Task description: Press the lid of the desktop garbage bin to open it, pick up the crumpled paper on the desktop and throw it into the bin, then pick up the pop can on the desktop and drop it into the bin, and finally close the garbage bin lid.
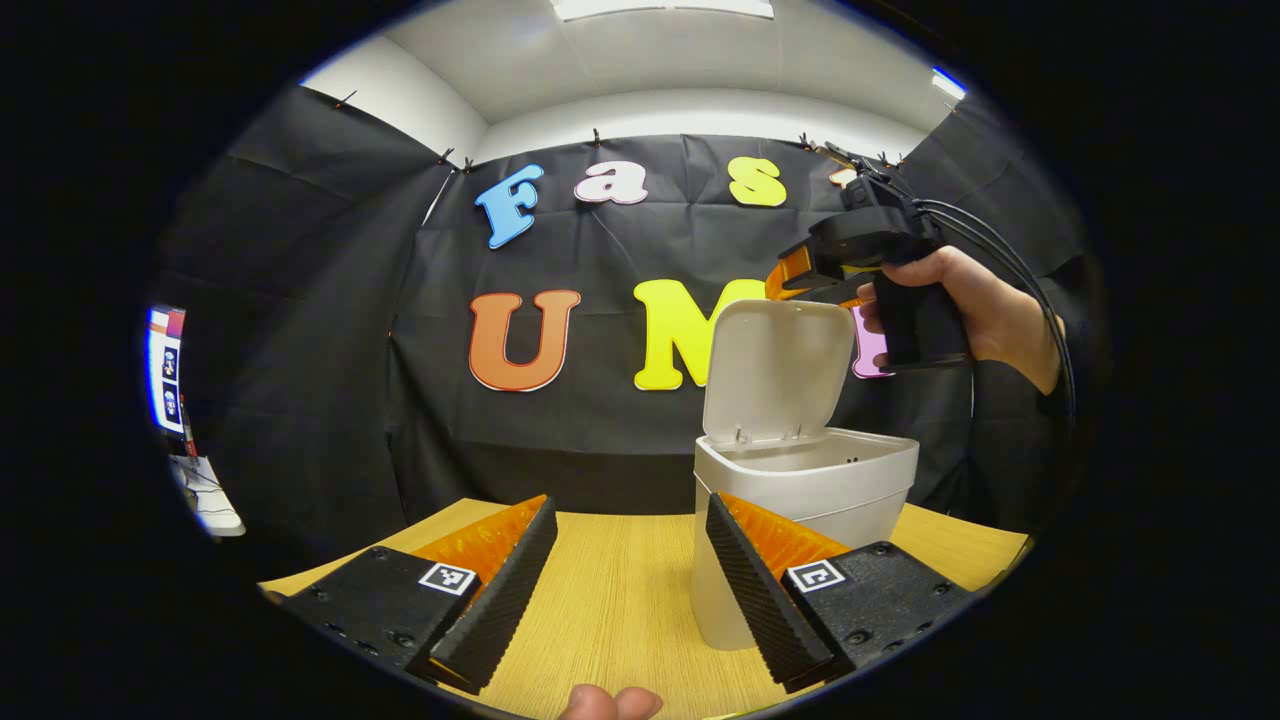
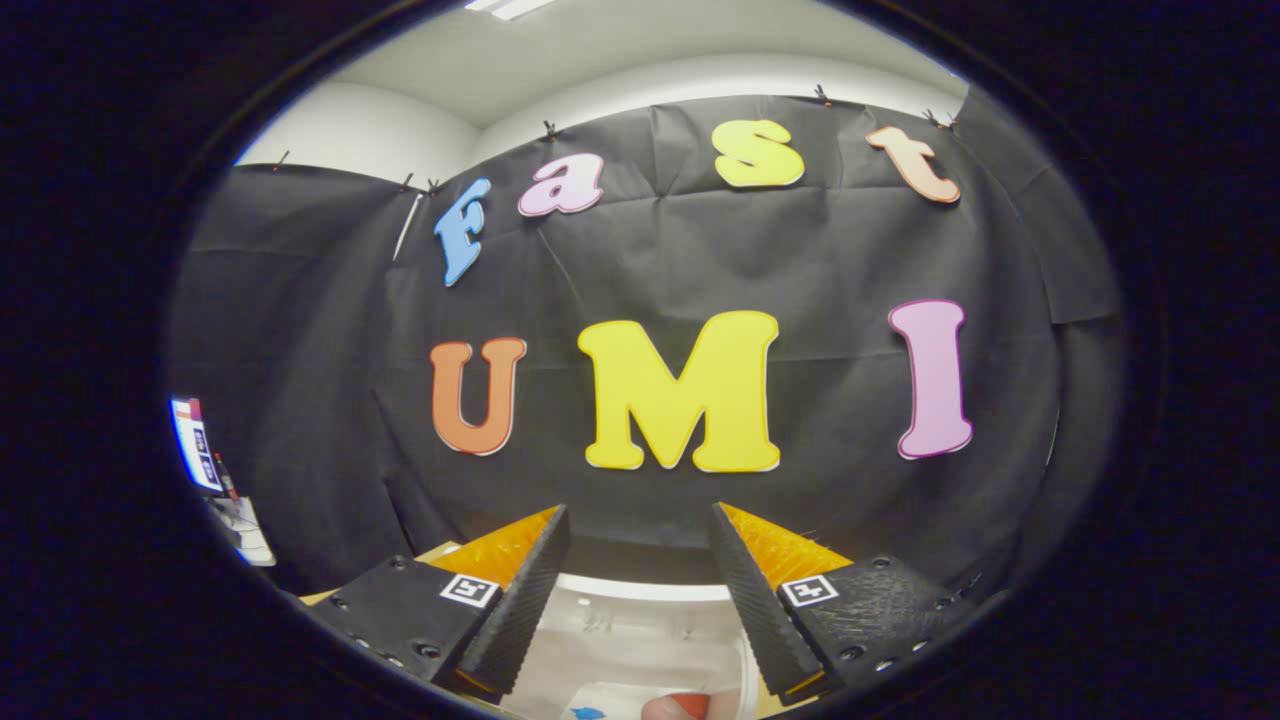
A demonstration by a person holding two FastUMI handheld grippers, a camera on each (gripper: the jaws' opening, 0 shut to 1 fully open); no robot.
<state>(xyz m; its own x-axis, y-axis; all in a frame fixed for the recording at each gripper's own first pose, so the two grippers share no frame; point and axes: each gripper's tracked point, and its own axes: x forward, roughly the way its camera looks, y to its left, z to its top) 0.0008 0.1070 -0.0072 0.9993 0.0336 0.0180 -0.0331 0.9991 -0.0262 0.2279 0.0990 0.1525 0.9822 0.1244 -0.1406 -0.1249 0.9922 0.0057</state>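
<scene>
Bin (image 1: 800,500) first: we see it whole from the left gripper view, a pale, off-white tub standing on the wooden desktop (image 1: 620,600), slightly right of centre and partly behind our left gripper's right finger. Its lid (image 1: 778,370) is flipped up, standing nearly upright at the back edge, so the mouth is open.

Our left gripper (image 1: 630,580) sits low over the desk with its jaws spread wide and nothing between them. A fingertip (image 1: 610,703) pokes in at the bottom edge of that view.

Further right in the same view, our right gripper (image 1: 800,275) hangs just above the raised lid, held by a hand (image 1: 970,310) with cables trailing off the back. We can't tell from this angle how its jaws stand.

The right gripper view fills in that bit: our right gripper (image 2: 640,580) has its fingers apart and isn't holding anything. Below them we look down at the bin (image 2: 640,640), its pale rim and inside showing between the fingers. Something white with a blue mark (image 2: 590,708) lies down in there, too cropped for us to say what it is, plus a reddish blob (image 2: 680,706) at the very bottom edge.
</scene>
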